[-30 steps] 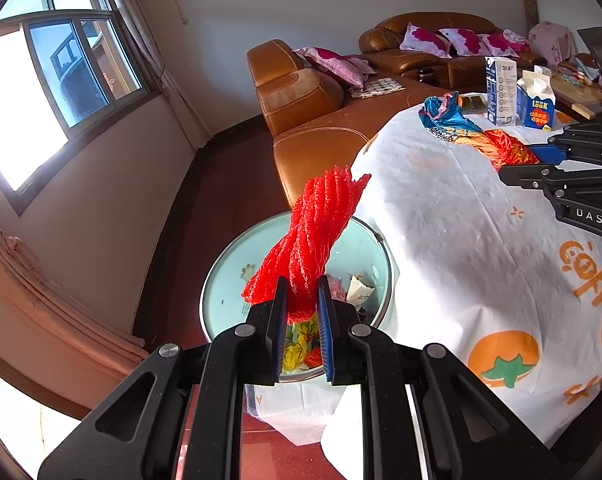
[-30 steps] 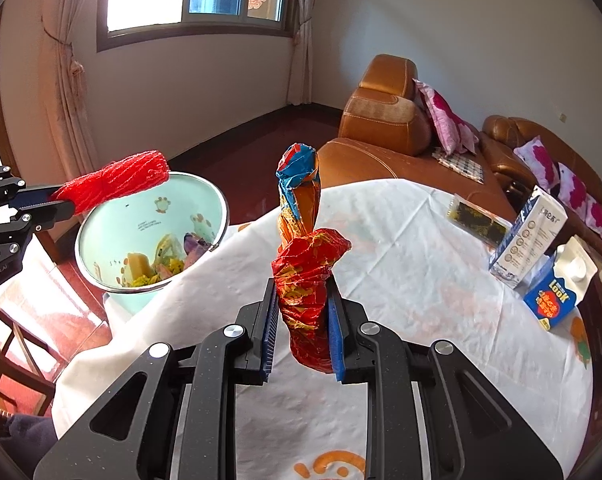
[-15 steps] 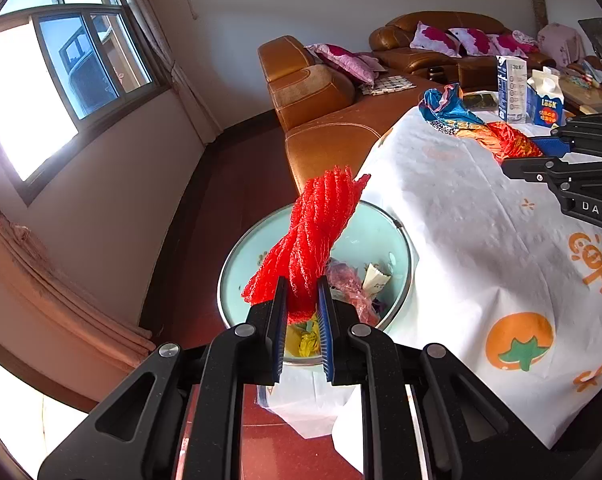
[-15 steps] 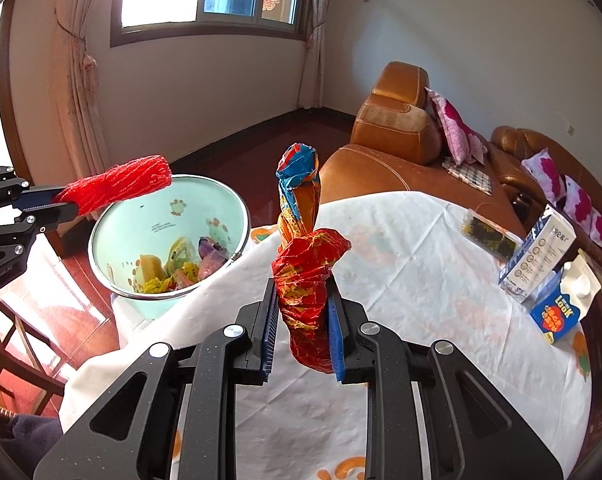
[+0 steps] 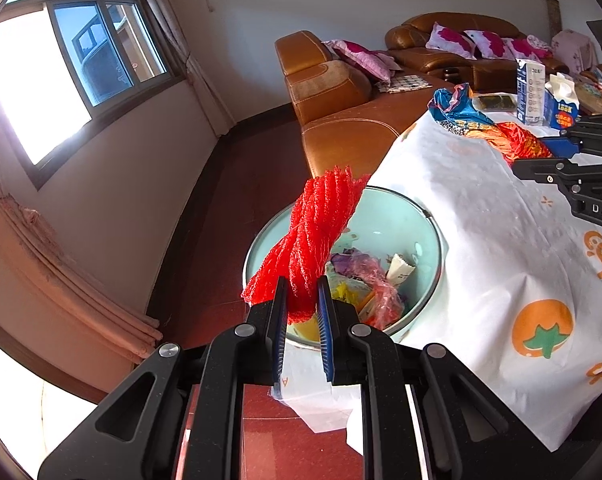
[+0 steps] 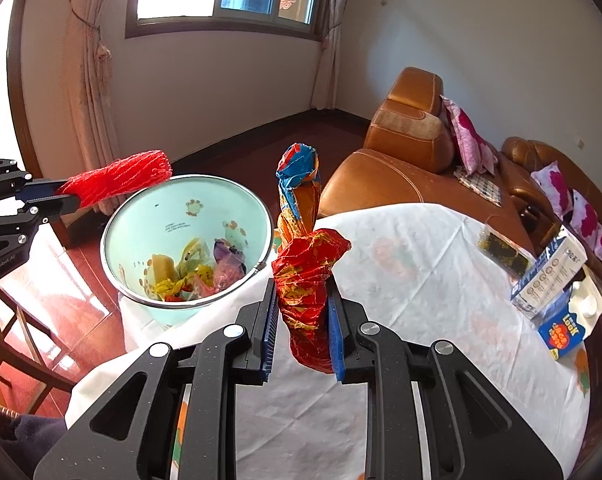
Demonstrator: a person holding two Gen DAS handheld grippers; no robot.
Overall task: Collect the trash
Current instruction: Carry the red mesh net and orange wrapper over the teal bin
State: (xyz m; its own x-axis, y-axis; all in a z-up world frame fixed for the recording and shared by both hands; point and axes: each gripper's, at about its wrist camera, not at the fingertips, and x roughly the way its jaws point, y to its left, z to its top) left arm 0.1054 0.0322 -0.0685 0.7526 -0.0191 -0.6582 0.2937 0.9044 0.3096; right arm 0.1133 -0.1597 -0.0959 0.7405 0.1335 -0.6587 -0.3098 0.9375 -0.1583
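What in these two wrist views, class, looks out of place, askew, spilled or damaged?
Nothing is spilled or broken. The oddest thing is the small blue and white milk carton near the table's far edge: its top is torn open. Beside it, the tall white carton appears to lean, though the fisheye lens may exaggerate that.

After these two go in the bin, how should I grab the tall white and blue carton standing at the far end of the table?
Grip the tall carton across its narrow flat faces, mid-height, coming in level from the bare tablecloth side. It stands upright, with the smaller blue carton crowding one side.
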